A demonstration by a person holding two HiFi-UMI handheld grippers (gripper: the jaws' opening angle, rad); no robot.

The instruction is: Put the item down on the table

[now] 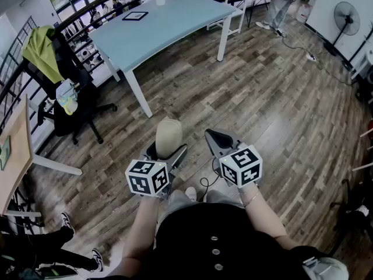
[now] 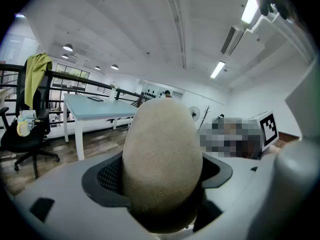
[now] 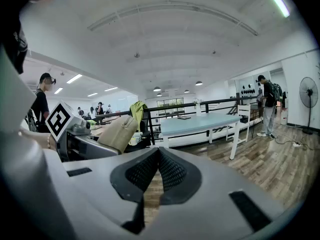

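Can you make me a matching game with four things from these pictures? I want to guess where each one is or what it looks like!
Things:
1. beige egg-shaped item
2. right gripper
3. yellow-green jacket
4. table

Matches:
A. light blue
B. hanging on a black chair
C. jaws together, nothing between them
D. gripped in the left gripper

Right pairs: 1-D, 2-C, 3-B, 4-A.
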